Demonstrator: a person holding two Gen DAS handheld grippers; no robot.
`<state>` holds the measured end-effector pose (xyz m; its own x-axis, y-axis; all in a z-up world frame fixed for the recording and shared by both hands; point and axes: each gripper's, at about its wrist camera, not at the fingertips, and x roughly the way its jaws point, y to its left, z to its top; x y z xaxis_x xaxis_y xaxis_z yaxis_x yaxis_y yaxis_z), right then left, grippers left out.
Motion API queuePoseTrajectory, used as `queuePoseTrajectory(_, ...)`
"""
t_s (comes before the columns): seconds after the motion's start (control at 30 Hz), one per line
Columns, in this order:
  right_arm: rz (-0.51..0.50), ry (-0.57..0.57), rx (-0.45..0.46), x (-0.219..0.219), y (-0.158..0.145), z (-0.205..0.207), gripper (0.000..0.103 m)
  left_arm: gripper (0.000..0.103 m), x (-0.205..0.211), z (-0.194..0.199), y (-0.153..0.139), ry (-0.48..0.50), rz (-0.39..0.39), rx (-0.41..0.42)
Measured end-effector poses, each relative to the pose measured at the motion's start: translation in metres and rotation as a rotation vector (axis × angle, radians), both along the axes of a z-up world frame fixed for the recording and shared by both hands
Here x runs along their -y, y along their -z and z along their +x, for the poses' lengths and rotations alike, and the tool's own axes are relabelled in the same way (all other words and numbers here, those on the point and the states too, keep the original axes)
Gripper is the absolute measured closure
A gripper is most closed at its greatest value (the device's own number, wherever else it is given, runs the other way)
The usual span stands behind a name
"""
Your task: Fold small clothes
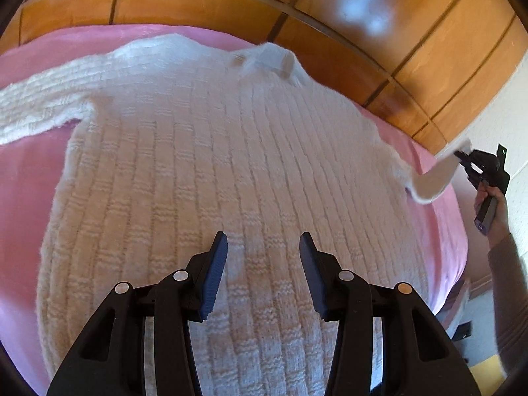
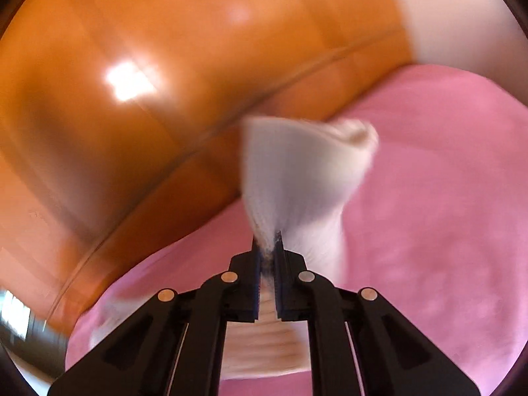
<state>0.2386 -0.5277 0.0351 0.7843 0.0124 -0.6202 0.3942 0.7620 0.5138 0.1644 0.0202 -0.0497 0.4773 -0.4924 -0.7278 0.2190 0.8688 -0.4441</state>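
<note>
Cream wool in a ribbed, basket-weave knit covers most of the left wrist view: a small sweater [image 1: 211, 151] lies spread flat, collar toward the wooden headboard [image 1: 346, 26], on a bed made up with a pink sheet [image 1: 29, 178]. Its body shows no fold yet, and the left sleeve [image 1: 39, 105] lies stretched straight out to the side, flat on the sheet. The right sleeve [image 2: 297, 178] is the only part off the bed: the right gripper [image 2: 269, 250] has its fingers pressed together on the knit near the cuff, pinching a bunch of fabric, and holds it raised above the sheet at the bed's right edge, with the person's hand [image 1: 491, 204] around the handle. That view is blurred, so exactly how much wool is caught cannot be told. The left gripper [image 1: 264, 247] hangs over the lower middle of the sweater's body with its fingers spread apart and nothing between them; whether the tips touch the knit is not clear. By my reading the fold is only at its first step: one sleeve is lifted, presumably to be laid across the chest, while the other sleeve, the side folds and the final fold of the body all remain to be done.
</note>
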Motion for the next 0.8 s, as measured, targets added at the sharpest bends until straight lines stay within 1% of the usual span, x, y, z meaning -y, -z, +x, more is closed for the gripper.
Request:
queuePoseTrajectory(0.07, 0.010, -0.149, 0.033, -0.059, -0.007, 0.023, 0.097, 0.059, -0.005, 0.002, -0.002, -0.016, -0.015, -0.001)
queuePoseTrajectory(0.1, 0.016, -0.197, 0.042, -0.080, -0.008, 0.031, 0.097, 0.058, -0.007, 0.003, -0.003, -0.021, -0.020, 0.001)
queuePoseTrajectory(0.2, 0.036, -0.413, 0.068, -0.174, -0.009, 0.060, 0.097, 0.058, -0.017, 0.004, -0.006, -0.038, -0.031, 0.010)
queuePoseTrajectory(0.33, 0.022, -0.629, 0.041, -0.275, 0.005, 0.079, 0.097, 0.058, -0.026, 0.004, -0.009, -0.055, -0.041, 0.017)
queuePoseTrajectory(0.4, 0.015, -0.718, 0.022, -0.310, 0.014, 0.083, 0.093, 0.058, -0.031, 0.007, -0.009, -0.063, -0.057, 0.014)
queuePoseTrajectory(0.43, 0.027, -0.742, 0.023, -0.319, 0.016, 0.080, 0.089, 0.058, -0.033, 0.008, -0.009, -0.067, -0.062, 0.013)
queuePoseTrajectory(0.47, 0.047, -0.752, 0.031, -0.325, 0.018, 0.077, 0.072, 0.058, -0.035, 0.010, -0.009, -0.073, -0.067, 0.010)
queuePoseTrajectory(0.5, 0.060, -0.736, 0.037, -0.324, 0.018, 0.075, 0.060, 0.058, -0.037, 0.012, -0.008, -0.077, -0.075, 0.006)
queuePoseTrajectory(0.53, 0.066, -0.713, 0.042, -0.320, 0.017, 0.068, 0.045, 0.058, -0.038, 0.014, -0.008, -0.080, -0.083, 0.002)
queuePoseTrajectory(0.63, 0.121, -0.642, 0.052, -0.295, 0.018, 0.051, 0.044, 0.058, -0.042, 0.025, -0.004, -0.096, -0.126, -0.019)
queuePoseTrajectory(0.7, 0.121, -0.592, 0.037, -0.279, 0.022, 0.036, 0.042, 0.058, -0.041, 0.036, -0.002, -0.102, -0.149, -0.033)
queuePoseTrajectory(0.73, 0.123, -0.574, 0.029, -0.270, 0.025, 0.034, 0.041, 0.052, -0.040, 0.043, 0.000, -0.106, -0.163, -0.044)
queuePoseTrajectory(0.77, 0.125, -0.549, 0.015, -0.259, 0.029, 0.030, 0.040, 0.049, -0.039, 0.052, 0.003, -0.117, -0.180, -0.057)
queuePoseTrajectory(0.8, 0.122, -0.519, -0.007, -0.246, 0.036, 0.015, 0.038, 0.046, -0.039, 0.062, 0.006, -0.128, -0.195, -0.070)
